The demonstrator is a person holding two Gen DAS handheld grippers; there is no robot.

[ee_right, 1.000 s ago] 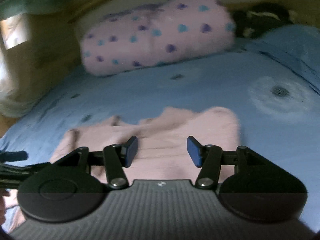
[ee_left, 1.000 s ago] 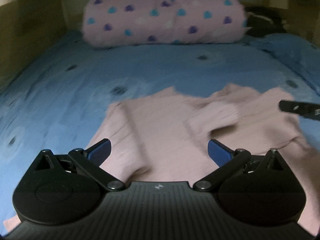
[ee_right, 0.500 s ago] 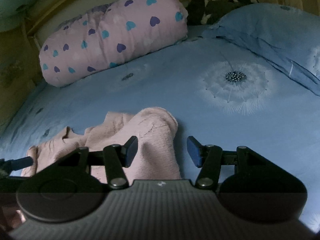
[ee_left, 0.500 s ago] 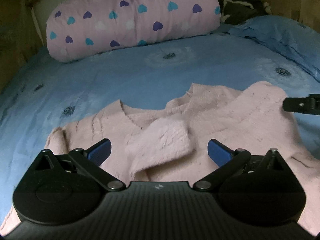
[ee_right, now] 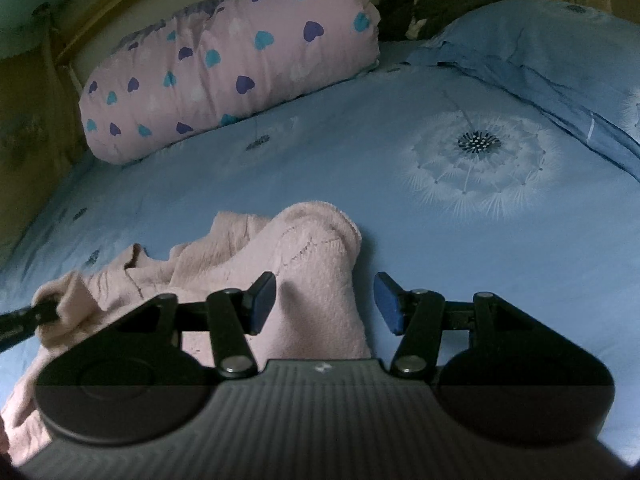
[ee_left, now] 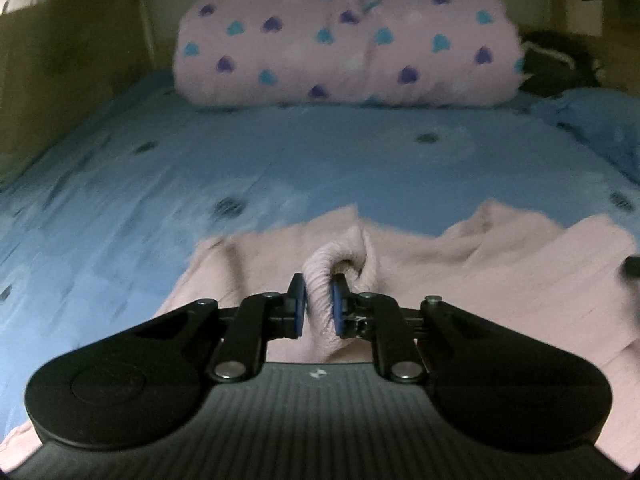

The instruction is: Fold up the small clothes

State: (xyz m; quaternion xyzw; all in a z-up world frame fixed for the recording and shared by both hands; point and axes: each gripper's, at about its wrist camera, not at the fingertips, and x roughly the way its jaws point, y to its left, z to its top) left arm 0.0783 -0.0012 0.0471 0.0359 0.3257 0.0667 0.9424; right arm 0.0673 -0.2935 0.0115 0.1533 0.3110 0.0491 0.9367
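Left gripper (ee_left: 318, 300) pinches pink sweater (ee_left: 460, 280) cuff; right gripper (ee_right: 325, 302) wide, sweater edge between. Heart-print quilt (ee_right: 224, 72) behind.

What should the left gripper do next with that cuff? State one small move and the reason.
Probably lift the left gripper slightly and carry the pinched ribbed cuff across the pale pink knitted sweater. It is shut on the cuff, the sweater lies rumpled on the blue dandelion-print bedsheet, and the right gripper is open, holding nothing.

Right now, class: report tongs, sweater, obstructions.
Left tongs shut on pink sweater cuff. Right tongs open, over sweater's edge. Nothing on it; heart-print bedding far off.
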